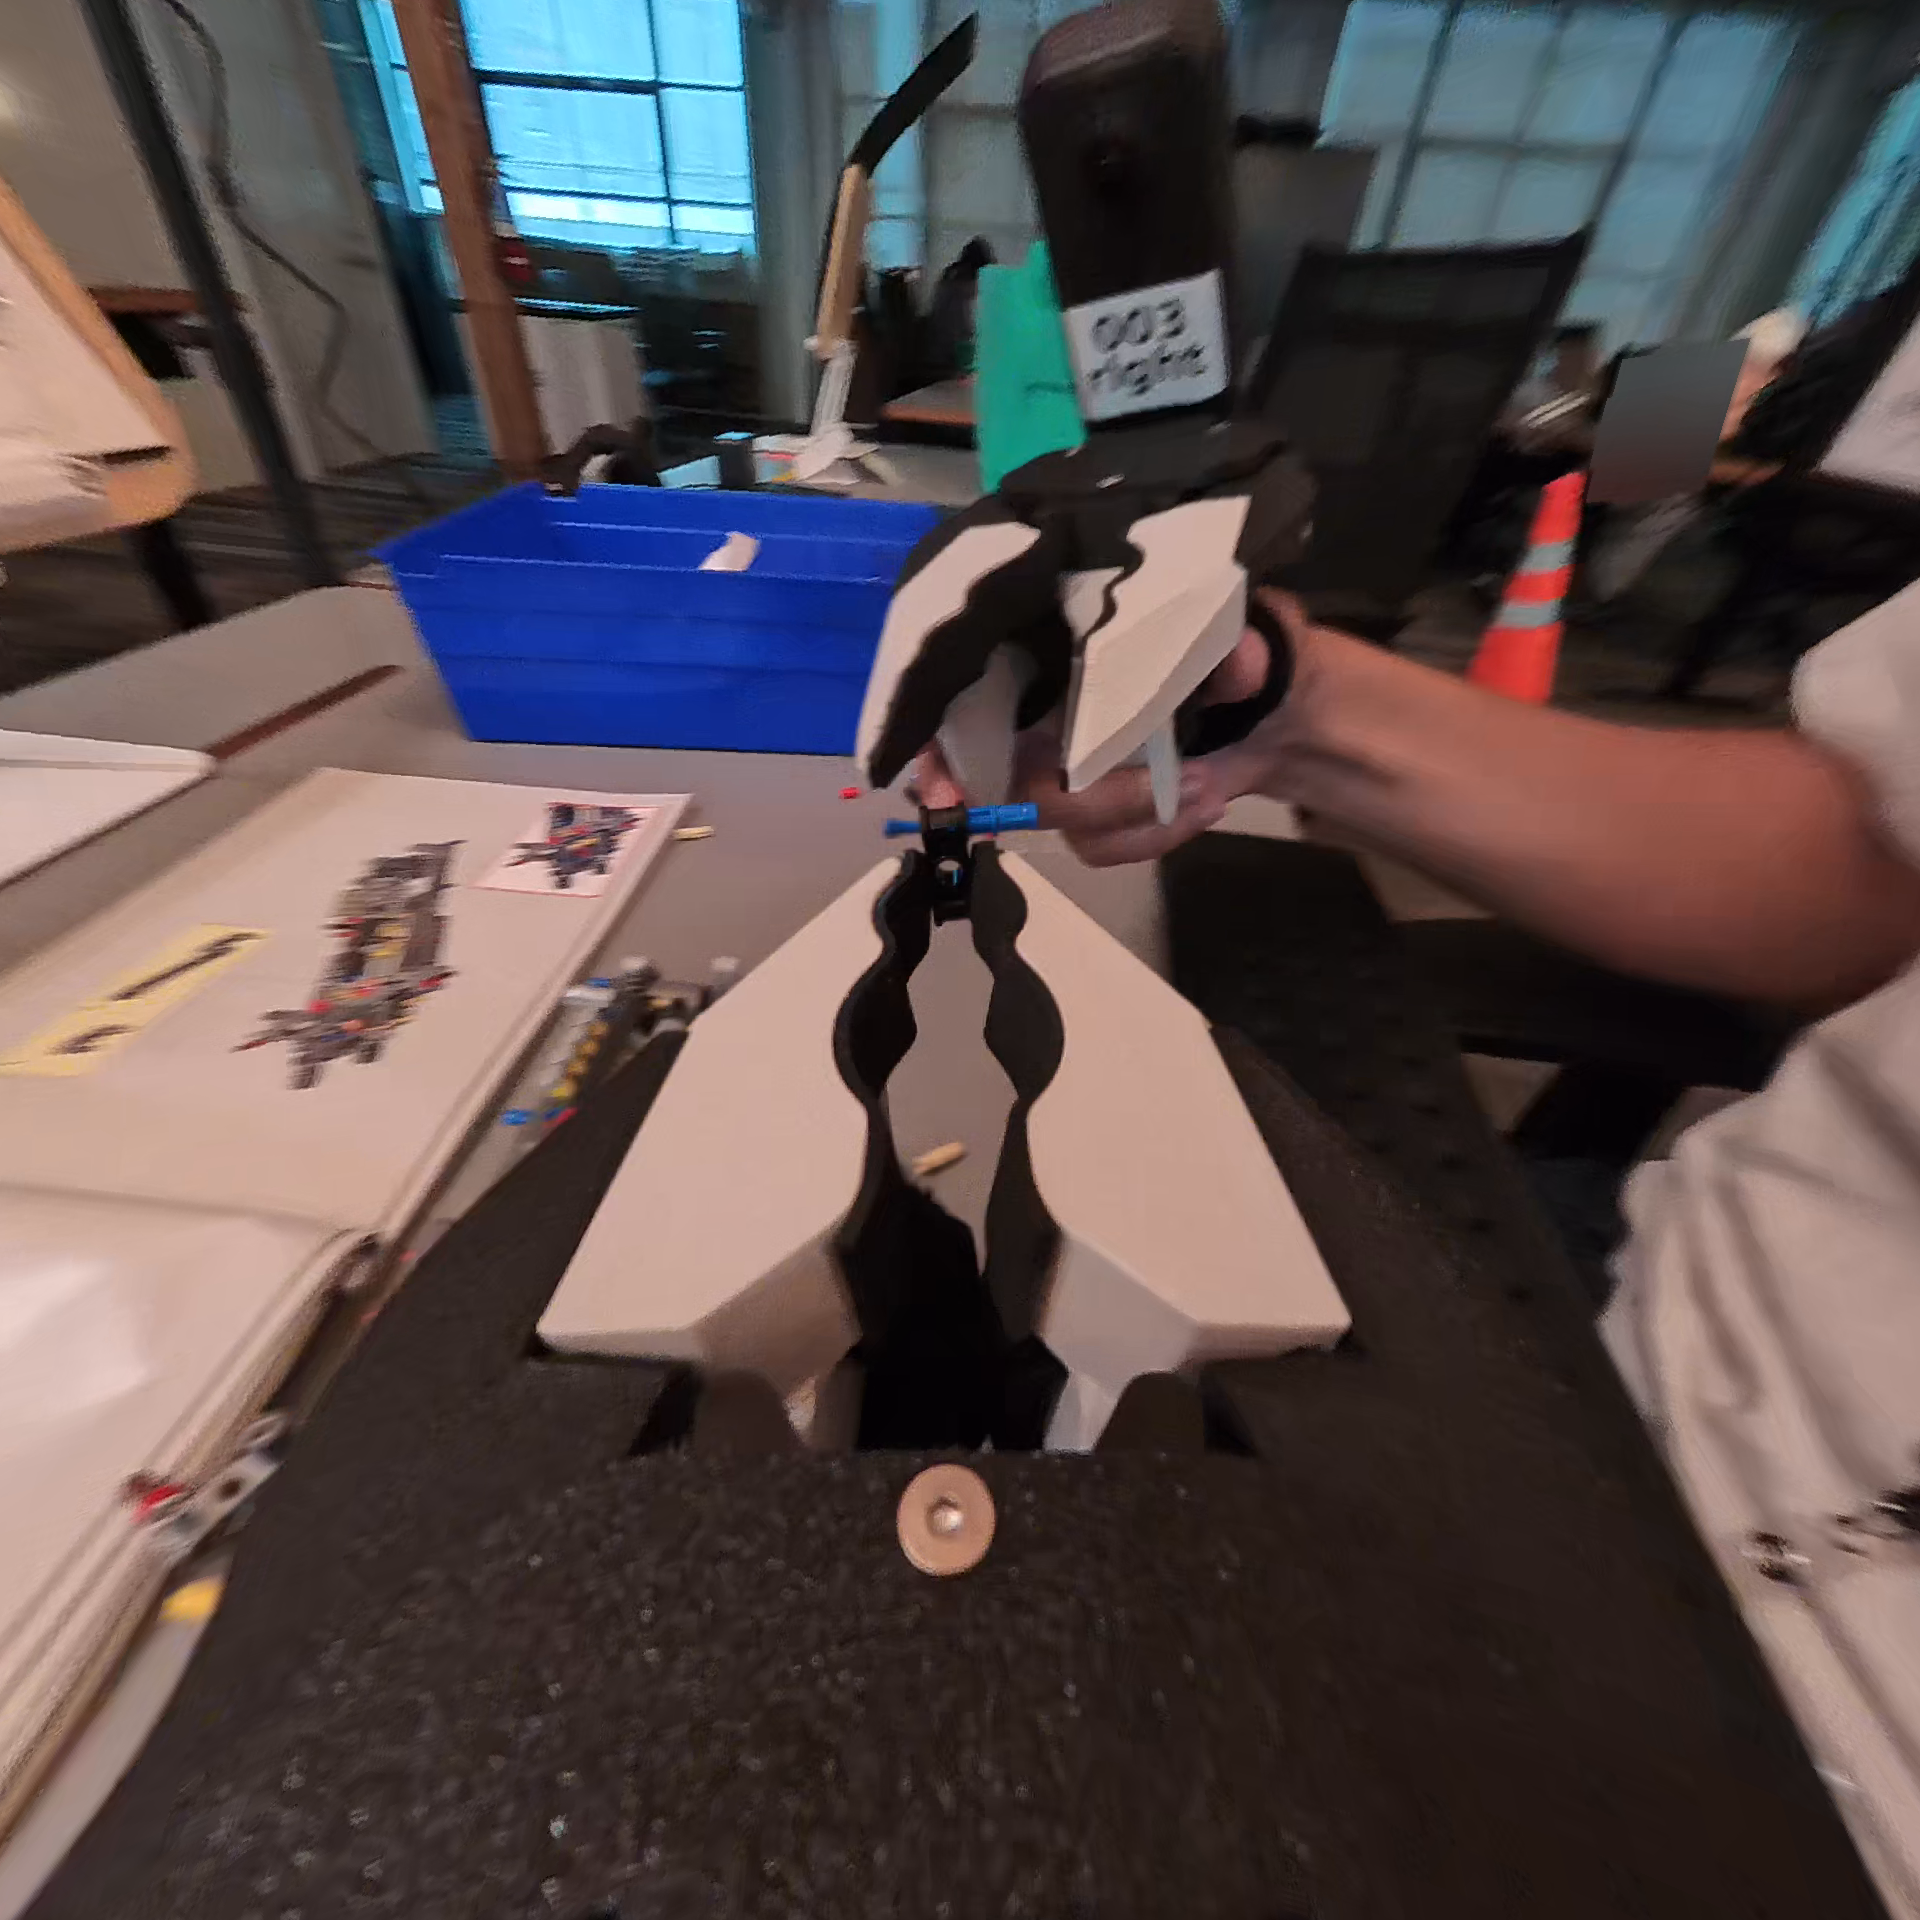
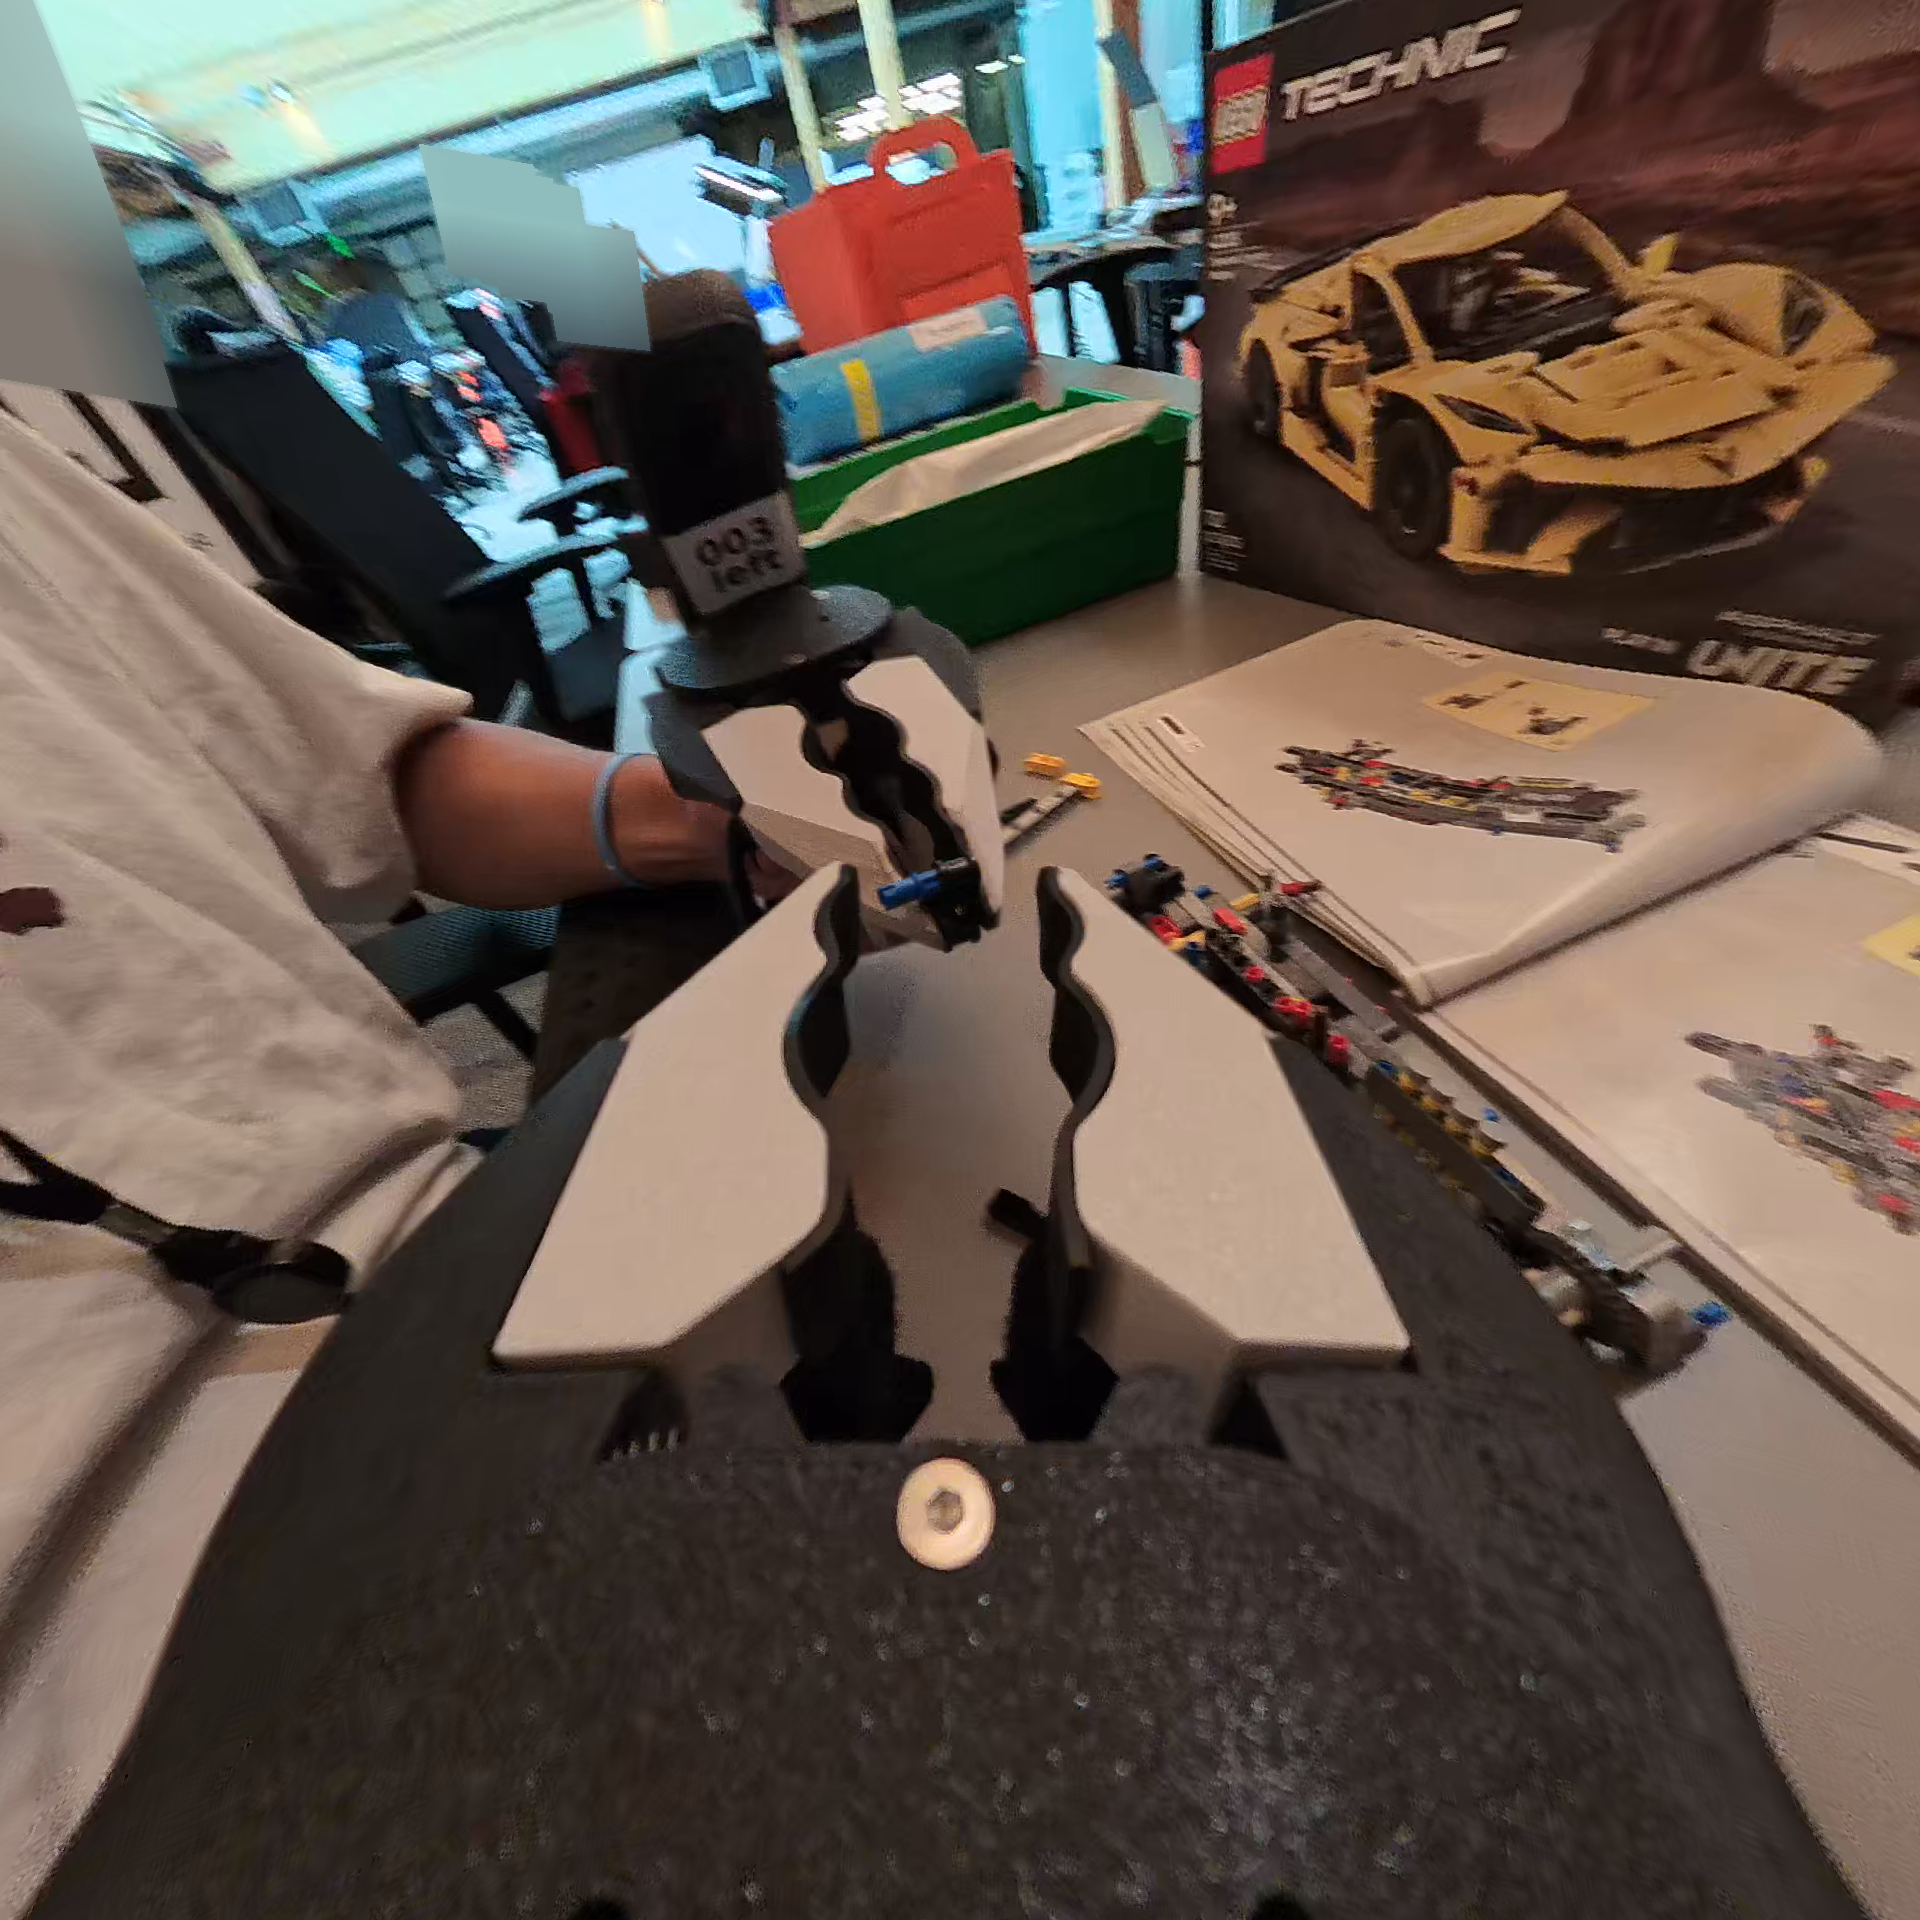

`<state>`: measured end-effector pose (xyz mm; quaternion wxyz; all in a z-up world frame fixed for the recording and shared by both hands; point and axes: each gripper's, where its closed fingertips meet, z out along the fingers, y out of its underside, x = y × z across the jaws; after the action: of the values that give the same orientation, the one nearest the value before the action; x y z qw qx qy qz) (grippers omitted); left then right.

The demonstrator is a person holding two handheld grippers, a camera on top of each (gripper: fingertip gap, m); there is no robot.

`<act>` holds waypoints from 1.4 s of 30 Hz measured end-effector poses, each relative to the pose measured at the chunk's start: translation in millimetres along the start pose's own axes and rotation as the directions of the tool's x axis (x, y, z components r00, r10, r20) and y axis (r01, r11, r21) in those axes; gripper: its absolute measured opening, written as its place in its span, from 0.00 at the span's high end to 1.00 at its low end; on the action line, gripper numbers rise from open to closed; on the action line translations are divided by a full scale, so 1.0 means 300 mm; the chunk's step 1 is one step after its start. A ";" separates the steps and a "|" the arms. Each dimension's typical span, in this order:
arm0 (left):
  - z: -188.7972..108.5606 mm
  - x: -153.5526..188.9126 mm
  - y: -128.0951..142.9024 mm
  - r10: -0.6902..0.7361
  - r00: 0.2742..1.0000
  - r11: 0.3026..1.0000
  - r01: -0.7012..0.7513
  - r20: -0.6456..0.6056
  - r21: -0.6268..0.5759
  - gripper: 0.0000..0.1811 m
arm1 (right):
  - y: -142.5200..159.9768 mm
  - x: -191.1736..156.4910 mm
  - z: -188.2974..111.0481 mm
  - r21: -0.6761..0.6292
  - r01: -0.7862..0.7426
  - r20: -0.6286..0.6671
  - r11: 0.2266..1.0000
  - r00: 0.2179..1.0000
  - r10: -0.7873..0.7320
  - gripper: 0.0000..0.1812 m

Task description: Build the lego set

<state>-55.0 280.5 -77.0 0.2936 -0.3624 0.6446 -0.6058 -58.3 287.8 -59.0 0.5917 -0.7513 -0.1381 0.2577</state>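
My left gripper point(image 1: 948, 883) is shut on a small black connector point(image 1: 948, 868) with a blue pin point(image 1: 961, 819) through it, held above the grey table. It also shows in the right wrist view point(image 2: 966, 914), with the black connector point(image 2: 958, 883) and blue pin point(image 2: 906, 888) at its tips. My right gripper point(image 2: 945, 894) is open and empty, its jaws on either side of the held piece. In the left wrist view the right gripper point(image 1: 977, 769) hangs just above and behind the blue pin. The long Lego chassis point(image 2: 1351, 1039) lies on the table to the right.
Open instruction booklets point(image 2: 1507, 790) point(image 1: 312, 987) lie beside the chassis point(image 1: 623, 1008). The Lego box point(image 2: 1558, 364) stands at the back right, next to a green bin point(image 2: 997, 520). A blue bin point(image 1: 644, 623) stands behind. Loose pieces include a tan pin point(image 1: 940, 1156) and yellow parts point(image 2: 1060, 774).
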 end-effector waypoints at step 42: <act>-0.039 -0.109 -0.067 -0.701 0.636 0.624 0.766 -0.323 0.155 0.97 | -0.044 0.103 0.107 -0.059 0.491 -0.642 0.869 0.648 -0.410 0.88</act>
<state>-43.8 313.9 -57.9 -0.0106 -0.4768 0.3766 -0.7942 -49.1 333.2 -58.6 0.6917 -0.6978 -0.0964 -0.1591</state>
